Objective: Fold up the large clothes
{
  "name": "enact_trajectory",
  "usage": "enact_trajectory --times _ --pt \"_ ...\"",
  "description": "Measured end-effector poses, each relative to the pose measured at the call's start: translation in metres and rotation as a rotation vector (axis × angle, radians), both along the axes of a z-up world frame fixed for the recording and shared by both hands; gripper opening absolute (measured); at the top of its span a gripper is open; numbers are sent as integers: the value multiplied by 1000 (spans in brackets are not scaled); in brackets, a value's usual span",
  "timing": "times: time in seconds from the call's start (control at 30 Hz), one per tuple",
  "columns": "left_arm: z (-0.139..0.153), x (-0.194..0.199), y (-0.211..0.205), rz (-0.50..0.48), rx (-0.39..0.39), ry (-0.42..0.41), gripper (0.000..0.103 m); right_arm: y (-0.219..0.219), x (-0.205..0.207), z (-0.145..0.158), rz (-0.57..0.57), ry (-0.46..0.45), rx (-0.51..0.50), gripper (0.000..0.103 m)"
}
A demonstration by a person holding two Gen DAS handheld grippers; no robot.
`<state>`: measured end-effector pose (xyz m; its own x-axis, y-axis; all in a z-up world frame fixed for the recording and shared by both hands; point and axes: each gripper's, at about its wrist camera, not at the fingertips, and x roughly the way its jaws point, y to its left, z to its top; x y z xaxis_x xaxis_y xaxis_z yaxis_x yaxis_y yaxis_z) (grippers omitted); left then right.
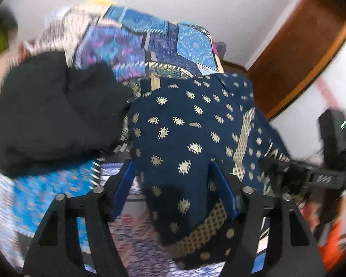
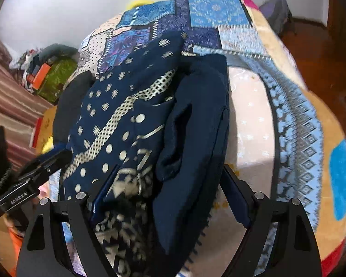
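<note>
A navy garment with gold paisley and dotted prints lies bunched on a bed, its plain navy side folded over on the right. My left gripper points down over it with its jaws apart. The cloth lies between the blue pads, and a gap shows beside the left pad. My right gripper also stands wide over the garment's patterned hem, with cloth between its fingers and the right pad just off the fabric. Each gripper shows at the edge of the other's view: the right gripper and the left gripper.
A black garment lies heaped to the left of the navy one. Under both is a blue patchwork bedspread over a pale sheet. A brown wooden panel stands on the right, and a green box with clutter sits by the wall.
</note>
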<state>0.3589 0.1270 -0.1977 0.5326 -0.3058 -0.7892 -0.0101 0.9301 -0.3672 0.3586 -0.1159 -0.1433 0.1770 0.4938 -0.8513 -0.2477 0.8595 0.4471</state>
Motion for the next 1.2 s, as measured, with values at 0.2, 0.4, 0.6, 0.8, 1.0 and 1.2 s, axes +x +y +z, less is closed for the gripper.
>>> enact_trajectory --times 0.2,0.4,0.6,0.8,1.0,1.2 --pt "-26 21 1 -16 -128 56 92 -6 13 -10 -9 45 84 83" --pt "-45 37 6 -19 -227 96 101 0 17 -9 17 12 116 83" --pt "-55 45 12 -35 -312 133 101 5 20 -12 41 12 138 67" --pt "-47 35 8 -46 -292 120 90 -5 14 -6 -13 14 193 37" --pt "-19 13 6 -59 -254 67 67 2 1 15 -9 1 184 30" --pt "17 -11 28 -37 -268 5 65 31 -8 50 43 -68 170 29"
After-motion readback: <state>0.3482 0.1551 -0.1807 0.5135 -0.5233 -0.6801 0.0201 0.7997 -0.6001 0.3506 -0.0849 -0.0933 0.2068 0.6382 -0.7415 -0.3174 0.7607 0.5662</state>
